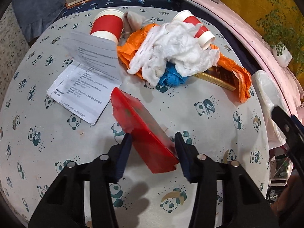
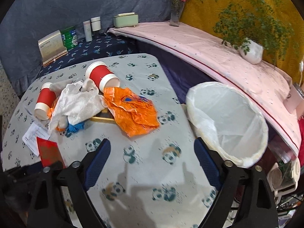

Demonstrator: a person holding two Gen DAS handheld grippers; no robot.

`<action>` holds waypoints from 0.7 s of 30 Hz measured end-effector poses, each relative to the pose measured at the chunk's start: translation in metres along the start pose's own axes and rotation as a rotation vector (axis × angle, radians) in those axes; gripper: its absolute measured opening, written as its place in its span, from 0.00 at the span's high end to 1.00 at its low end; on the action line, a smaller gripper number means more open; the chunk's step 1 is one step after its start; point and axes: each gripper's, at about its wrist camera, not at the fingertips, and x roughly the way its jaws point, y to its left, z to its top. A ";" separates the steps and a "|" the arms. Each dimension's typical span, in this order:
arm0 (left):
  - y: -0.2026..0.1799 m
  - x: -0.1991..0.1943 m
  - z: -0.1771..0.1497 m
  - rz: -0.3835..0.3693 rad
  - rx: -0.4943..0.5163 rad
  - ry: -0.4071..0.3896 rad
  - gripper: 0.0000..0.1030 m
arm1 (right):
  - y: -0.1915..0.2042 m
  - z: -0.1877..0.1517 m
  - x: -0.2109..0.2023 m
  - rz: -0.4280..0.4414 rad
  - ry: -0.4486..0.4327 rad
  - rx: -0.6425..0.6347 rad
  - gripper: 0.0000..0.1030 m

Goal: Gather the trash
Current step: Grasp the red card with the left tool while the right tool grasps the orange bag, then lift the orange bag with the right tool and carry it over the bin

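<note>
Gripping a flat red packet [image 1: 146, 133] between its blue pads, my left claw [image 1: 153, 142] has it tilted, the far end lifted off the counter [image 1: 199, 133]; I cannot tell whether the near end touches the panda-print cloth. Just beyond the packet on the left lies a printed sheet of paper [image 1: 83, 87]. Further back sits the trash pile: crumpled white tissue [image 1: 171, 45] lying over an orange plastic bag [image 1: 233, 72], a bit of blue tape [image 1: 171, 77] poking out beneath the tissue, and a flat gold box [image 1: 218, 79] partly under the bag. Two red paper cups lie tipped over, one at the left of the pile [image 1: 107, 25] and one at its right [image 1: 197, 28], resting against the tissue.

My right claw [image 2: 152, 152] hangs over bare cloth with its jaws spread wide and nothing between them. Just off the counter's right edge I see a bin lined with a white bag [image 2: 228, 121], its mouth tilted toward the camera. A potted plant [image 2: 250, 51] stands on the pink shelf behind it.
</note>
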 end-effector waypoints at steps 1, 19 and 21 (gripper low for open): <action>-0.001 -0.001 0.000 -0.006 0.004 -0.003 0.70 | 0.003 0.004 0.005 0.007 0.004 -0.005 0.26; -0.025 -0.003 0.015 -0.079 0.076 -0.024 0.92 | 0.022 0.034 0.088 0.071 0.111 -0.016 0.78; -0.028 -0.005 0.016 -0.079 0.084 -0.030 0.92 | 0.016 0.032 0.088 0.085 0.125 0.003 0.99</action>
